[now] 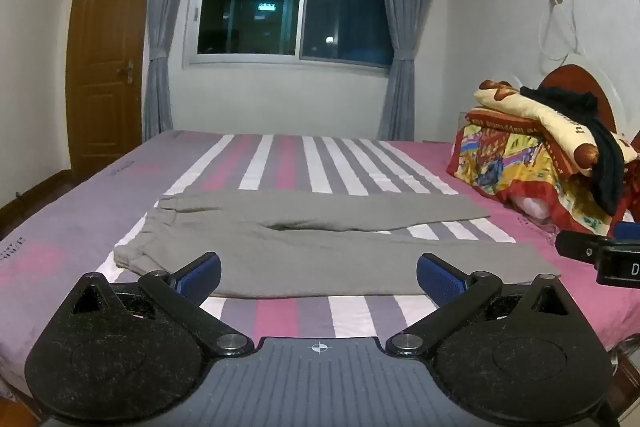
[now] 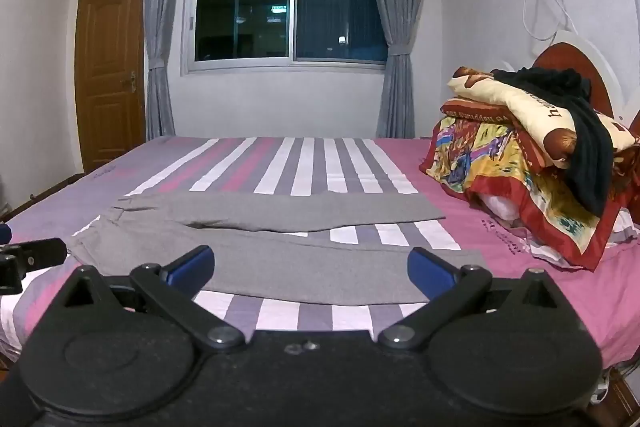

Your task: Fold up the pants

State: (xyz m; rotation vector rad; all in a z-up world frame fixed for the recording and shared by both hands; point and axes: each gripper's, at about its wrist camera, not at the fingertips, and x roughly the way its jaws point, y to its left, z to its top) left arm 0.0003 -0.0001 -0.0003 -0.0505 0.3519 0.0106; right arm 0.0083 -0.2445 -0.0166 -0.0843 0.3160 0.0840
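Grey pants [image 1: 320, 251] lie flat on the striped bed, waistband to the left, both legs spread to the right in a narrow V. They also show in the right wrist view [image 2: 288, 251]. My left gripper [image 1: 319, 277] is open and empty, hovering just before the near leg. My right gripper [image 2: 311, 269] is open and empty, also just before the near leg, further right. Part of the right gripper [image 1: 600, 255] shows at the left view's right edge, and part of the left gripper [image 2: 28, 259] at the right view's left edge.
The bed [image 1: 280, 311] has a pink, grey and white striped sheet. A pile of colourful folded quilts with a black garment [image 2: 532, 155] sits at the bed's right, against a red headboard. A window, curtains and a wooden door [image 1: 106, 67] are behind.
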